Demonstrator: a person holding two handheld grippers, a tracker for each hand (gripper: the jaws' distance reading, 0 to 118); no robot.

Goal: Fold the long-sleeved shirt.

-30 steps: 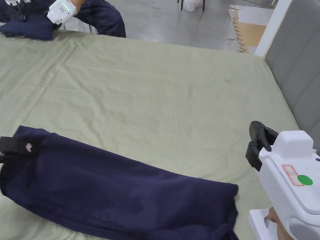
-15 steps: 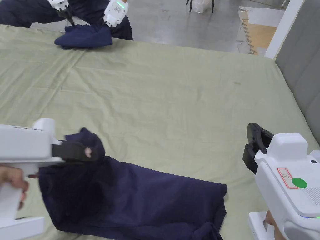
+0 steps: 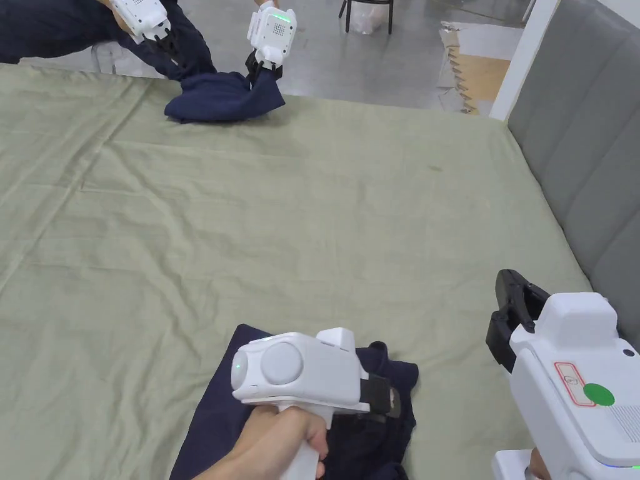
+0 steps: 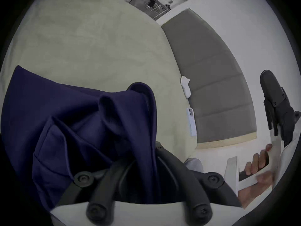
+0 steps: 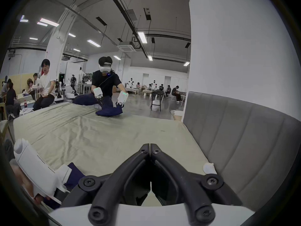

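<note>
Bright overhead ceiling strips (image 5: 142, 37), even light (fisheye edges dark, w/ vignetting).

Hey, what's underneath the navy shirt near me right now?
The navy shirt lies on the green sheet, bare all around it. The left gripper pinches a raised fold. Whatever is under the cloth itself is covered, so I cannot tell.
</note>
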